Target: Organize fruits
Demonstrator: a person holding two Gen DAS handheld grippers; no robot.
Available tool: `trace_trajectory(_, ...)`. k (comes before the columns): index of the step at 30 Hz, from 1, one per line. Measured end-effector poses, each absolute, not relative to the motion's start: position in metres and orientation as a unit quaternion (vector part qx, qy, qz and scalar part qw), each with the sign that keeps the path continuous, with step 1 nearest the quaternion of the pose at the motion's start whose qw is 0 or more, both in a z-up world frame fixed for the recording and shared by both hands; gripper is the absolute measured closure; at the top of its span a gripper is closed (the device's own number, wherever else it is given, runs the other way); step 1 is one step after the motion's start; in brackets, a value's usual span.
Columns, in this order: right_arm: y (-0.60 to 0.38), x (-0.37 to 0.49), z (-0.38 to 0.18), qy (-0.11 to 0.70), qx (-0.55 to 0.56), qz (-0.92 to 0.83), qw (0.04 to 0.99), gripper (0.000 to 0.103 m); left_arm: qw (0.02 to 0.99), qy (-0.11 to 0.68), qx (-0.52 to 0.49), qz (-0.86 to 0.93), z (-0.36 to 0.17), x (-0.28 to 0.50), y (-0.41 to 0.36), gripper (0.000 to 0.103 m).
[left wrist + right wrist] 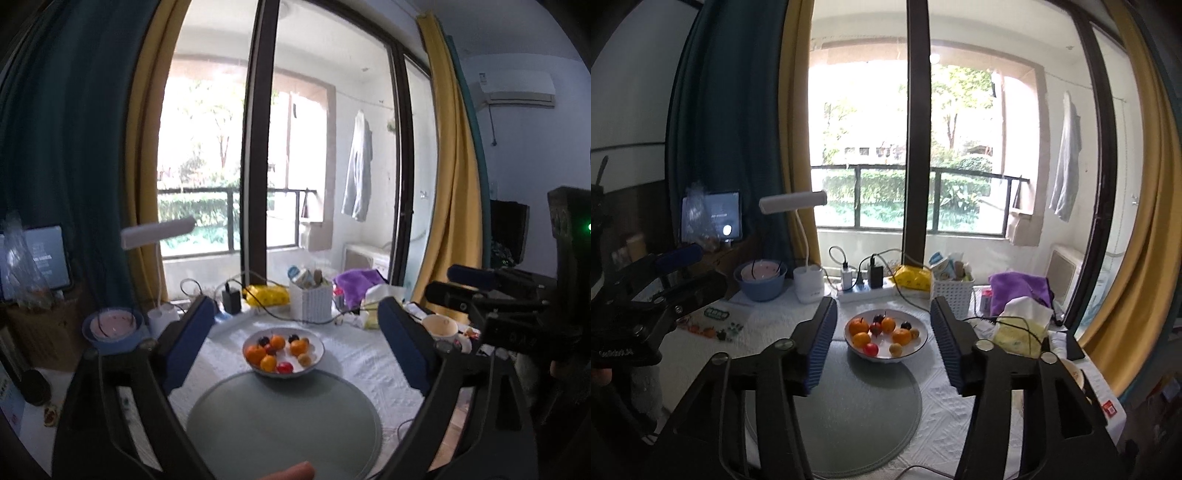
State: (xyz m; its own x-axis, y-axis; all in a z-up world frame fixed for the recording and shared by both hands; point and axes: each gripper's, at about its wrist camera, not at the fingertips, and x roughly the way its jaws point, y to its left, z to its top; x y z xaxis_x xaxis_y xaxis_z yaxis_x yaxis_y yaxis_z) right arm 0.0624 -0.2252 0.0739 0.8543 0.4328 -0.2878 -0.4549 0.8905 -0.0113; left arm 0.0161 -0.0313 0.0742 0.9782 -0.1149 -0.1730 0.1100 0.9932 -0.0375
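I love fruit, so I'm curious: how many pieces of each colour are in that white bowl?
Orange fruits: 4
Dark fruits: 3
Yellow-brown fruits: 2
Red fruit: 1
Total: 10, all in the bowl

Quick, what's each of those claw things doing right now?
Left gripper: open, holding nothing.
Right gripper: open, holding nothing.
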Motion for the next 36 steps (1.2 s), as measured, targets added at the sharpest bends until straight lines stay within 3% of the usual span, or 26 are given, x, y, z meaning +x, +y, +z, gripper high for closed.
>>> trace_trajectory(11,-0.238,0.052,0.090,0.124,-0.023,0.180,0.976,0.041,0.997,0.073,-0.013,0.034,0.092,0.008,-0.023,0.006)
trace_trajectory(14,-0.240,0.051,0.092,0.118,-0.016,0.172,0.978,0.021,0.996,0.073,-0.012,0.041,0.094,0.007,-0.022,0.006)
trace_trajectory(15,-0.241,0.050,0.092,0.117,-0.014,0.172,0.978,0.021,0.997,0.072,-0.012,0.040,0.094,0.007,-0.021,0.006)
trace_trajectory(36,-0.244,0.057,0.089,0.130,-0.008,0.165,0.978,0.020,0.994,0.091,-0.010,0.054,0.093,0.016,-0.022,0.006)
